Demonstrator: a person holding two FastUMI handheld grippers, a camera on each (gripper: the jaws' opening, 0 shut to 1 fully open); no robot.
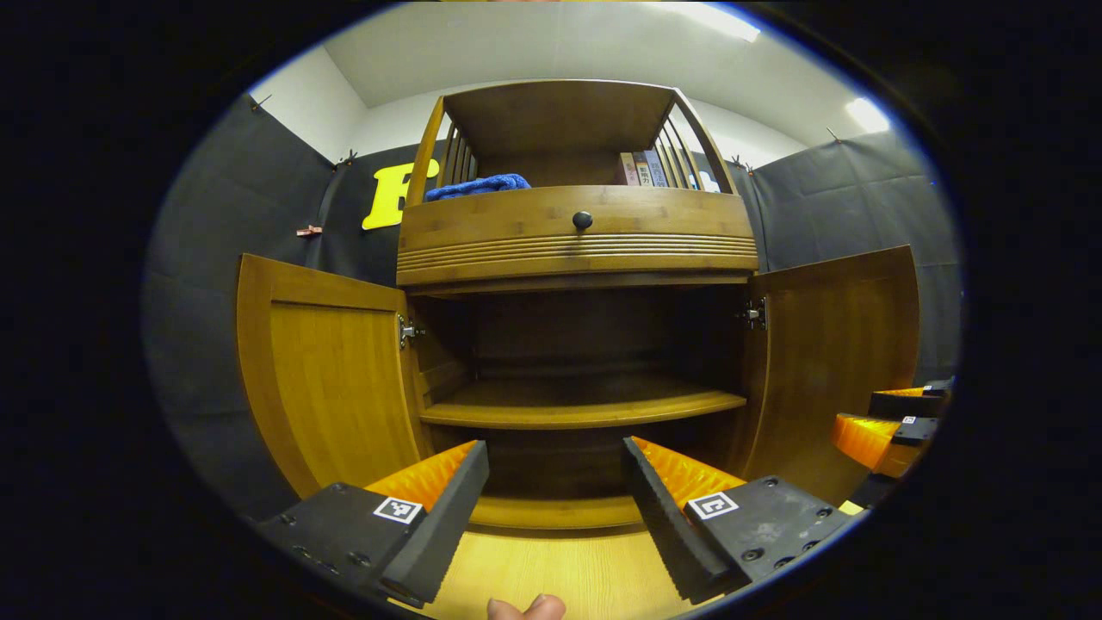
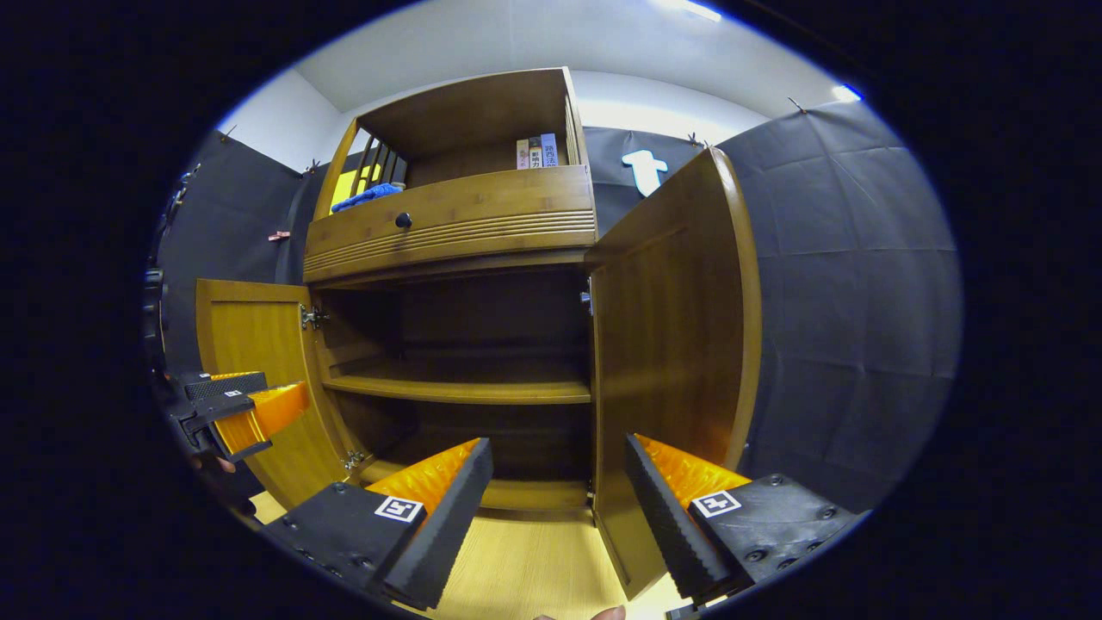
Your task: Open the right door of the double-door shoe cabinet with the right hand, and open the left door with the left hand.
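- Standing open, both doors of the wooden shoe cabinet (image 1: 577,250) show its dark inside and one bare shelf (image 1: 585,405).
- Its left door (image 1: 327,379) is swung wide to the left in the left gripper view, and the right door (image 1: 839,344) is swung out to the right.
- Low in that view, the left gripper (image 1: 555,495) has its fingers spread wide, holding nothing and facing the cabinet's open middle, apart from either door.
- In the right gripper view, the right gripper (image 2: 558,495) is likewise spread wide and empty; the right door's edge (image 2: 603,387) rises between its fingers, farther off and untouched.
- The left gripper also appears at the left of the right gripper view, just in front of the left door.
- Above the doors sit a drawer with a dark knob (image 1: 583,220), a blue cloth (image 1: 478,185) and some books (image 1: 646,168).
- Judging by this, both openings look done; nothing seems left but to draw back.
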